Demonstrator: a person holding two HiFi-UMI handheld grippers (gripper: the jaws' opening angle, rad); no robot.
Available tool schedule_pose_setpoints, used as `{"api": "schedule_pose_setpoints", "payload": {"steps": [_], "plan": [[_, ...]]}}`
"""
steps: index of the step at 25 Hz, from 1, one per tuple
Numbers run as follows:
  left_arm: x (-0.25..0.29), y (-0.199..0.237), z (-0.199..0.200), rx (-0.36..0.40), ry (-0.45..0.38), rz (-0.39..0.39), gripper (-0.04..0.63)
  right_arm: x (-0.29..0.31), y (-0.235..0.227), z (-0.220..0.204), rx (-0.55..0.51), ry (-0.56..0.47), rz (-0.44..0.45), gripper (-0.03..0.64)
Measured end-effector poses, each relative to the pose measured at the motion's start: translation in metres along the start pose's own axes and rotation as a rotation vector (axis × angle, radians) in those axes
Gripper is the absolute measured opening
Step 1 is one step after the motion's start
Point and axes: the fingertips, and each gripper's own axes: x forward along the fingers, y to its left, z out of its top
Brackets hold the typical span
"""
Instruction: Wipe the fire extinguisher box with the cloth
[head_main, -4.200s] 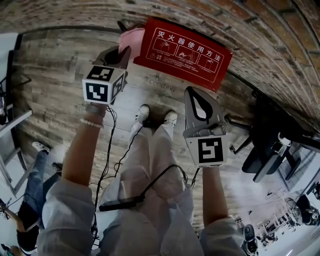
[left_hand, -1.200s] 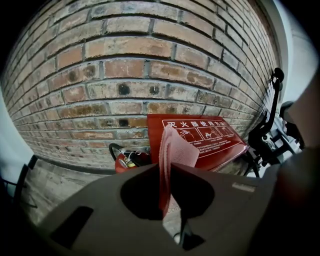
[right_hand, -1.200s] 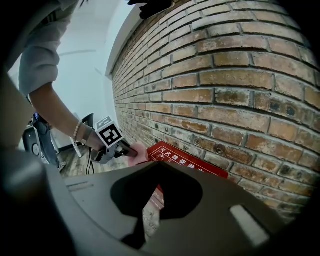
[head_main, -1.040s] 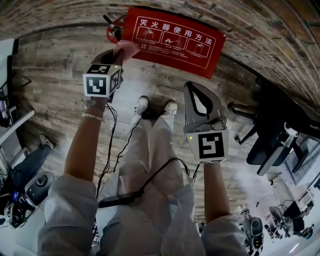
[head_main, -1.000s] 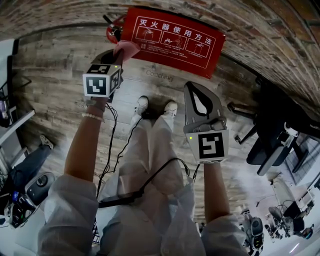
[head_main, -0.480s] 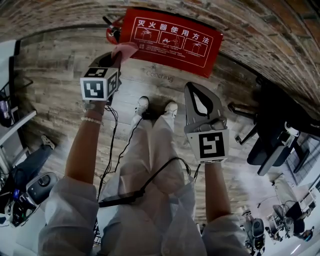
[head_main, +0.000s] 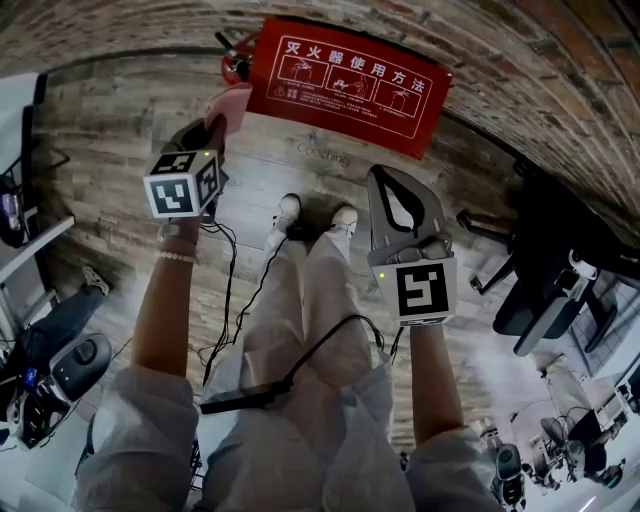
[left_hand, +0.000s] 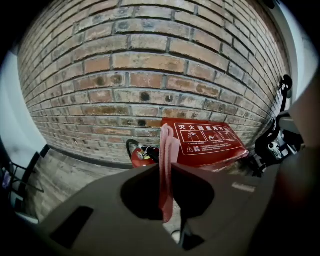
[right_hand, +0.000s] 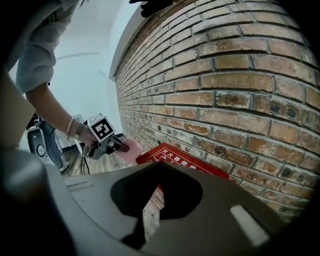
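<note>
Leftward and slightly back goes the left gripper (head_main: 218, 122), jaws clamped on the pink cloth (head_main: 230, 101), which now sits just beside the left edge of the red fire extinguisher box (head_main: 350, 85); the right gripper (head_main: 386, 180) hovers closed and empty

Box (head_main: 345, 85) is glossy, cloth (head_main: 227, 104) soft (brick wall (left_hand: 150, 65) rough).

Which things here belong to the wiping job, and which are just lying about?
Job: cloth, pinched in left tongs; red fire extinguisher box.
Lying about: fire extinguisher beside box; office chair; right tongs, shut, empty.
</note>
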Motion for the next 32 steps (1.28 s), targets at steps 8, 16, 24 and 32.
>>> {"api": "schedule_pose_setpoints", "payload": {"steps": [8, 16, 24, 32], "plan": [[-0.001, 0.023, 0.009, -0.024, -0.016, 0.063, 0.011, 0.004, 0.007, 0.002, -0.005, 0.003, 0.019, 0.008], [0.022, 0.008, 0.017, 0.010, 0.013, 0.065, 0.011, 0.000, 0.004, -0.005, 0.002, 0.014, 0.018, 0.008], [0.033, -0.031, 0.018, 0.032, 0.031, -0.012, 0.011, -0.007, -0.004, -0.011, 0.017, 0.014, 0.007, 0.008], [0.047, -0.049, 0.013, 0.021, 0.052, -0.064, 0.011, -0.015, -0.012, -0.021, 0.033, 0.018, -0.007, 0.008]]}}
